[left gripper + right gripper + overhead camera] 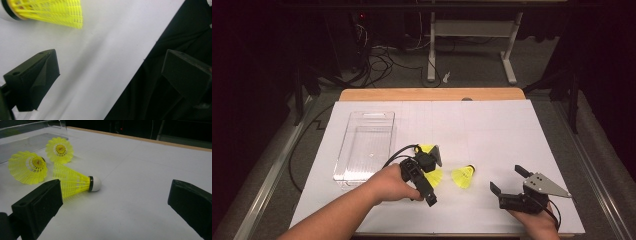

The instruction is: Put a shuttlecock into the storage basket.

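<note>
White paper covers the table (512,130) in the high view, with a strip of wood along the far edge and a dark room with desk legs and cables behind. No words or labels can be read anywhere. A clear plastic bin (364,150) sits on the left part of the table. The left hand (392,185) holds the left gripper (427,172) turned sideways next to two yellow shuttlecocks, and a third shuttlecock (463,176) lies just to the right, on its side. The right hand (534,220) holds the right gripper (507,180) low near the front edge, its jaws wide apart with nothing between them. From the left gripper view, its two black jaws stand far apart over the white paper, one shuttlecock's yellow skirt (50,11) shows at the top, and the dark part on the right is maybe the floor past the table edge. From the right gripper view, its jaws are apart too, and three yellow shuttlecocks lie ahead: the nearest shuttlecock (75,182) on its side with its white tip pointing right, two more beside the clear bin.
</note>
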The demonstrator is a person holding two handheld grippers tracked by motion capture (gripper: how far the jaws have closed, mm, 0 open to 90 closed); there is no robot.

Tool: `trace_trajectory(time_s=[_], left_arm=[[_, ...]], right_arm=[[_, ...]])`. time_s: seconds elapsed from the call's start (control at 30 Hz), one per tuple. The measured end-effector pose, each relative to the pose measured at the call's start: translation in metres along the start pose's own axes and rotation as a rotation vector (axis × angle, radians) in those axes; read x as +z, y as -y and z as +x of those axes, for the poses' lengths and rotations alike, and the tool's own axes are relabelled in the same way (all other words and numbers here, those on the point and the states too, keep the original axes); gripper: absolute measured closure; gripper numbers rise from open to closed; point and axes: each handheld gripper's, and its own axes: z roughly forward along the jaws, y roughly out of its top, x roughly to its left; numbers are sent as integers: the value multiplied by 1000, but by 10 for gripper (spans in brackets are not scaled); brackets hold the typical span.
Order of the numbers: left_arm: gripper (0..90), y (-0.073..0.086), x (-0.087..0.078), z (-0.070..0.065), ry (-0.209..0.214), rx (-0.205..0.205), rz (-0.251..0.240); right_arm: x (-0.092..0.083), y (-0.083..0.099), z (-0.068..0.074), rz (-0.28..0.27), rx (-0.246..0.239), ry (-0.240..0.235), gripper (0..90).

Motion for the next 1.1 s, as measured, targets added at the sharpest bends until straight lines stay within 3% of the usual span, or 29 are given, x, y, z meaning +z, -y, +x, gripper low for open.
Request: trace_trajectory(time_s=[0.43, 0.63, 0.87, 1.1], left_arm=[[31, -15, -16, 9, -23, -31, -45], [27, -22, -20, 15, -47, -67, -53], [46, -27, -18, 19, -53, -70, -35], [109, -30, -15, 22, -57, -70, -80]], right_arm=[[0, 0, 0, -3, -1, -2, 2], [0, 0, 0, -3, -1, -1, 2], [0, 0, 0, -2, 1, -3, 2], [0, 0, 0, -2, 1, -3, 2]])
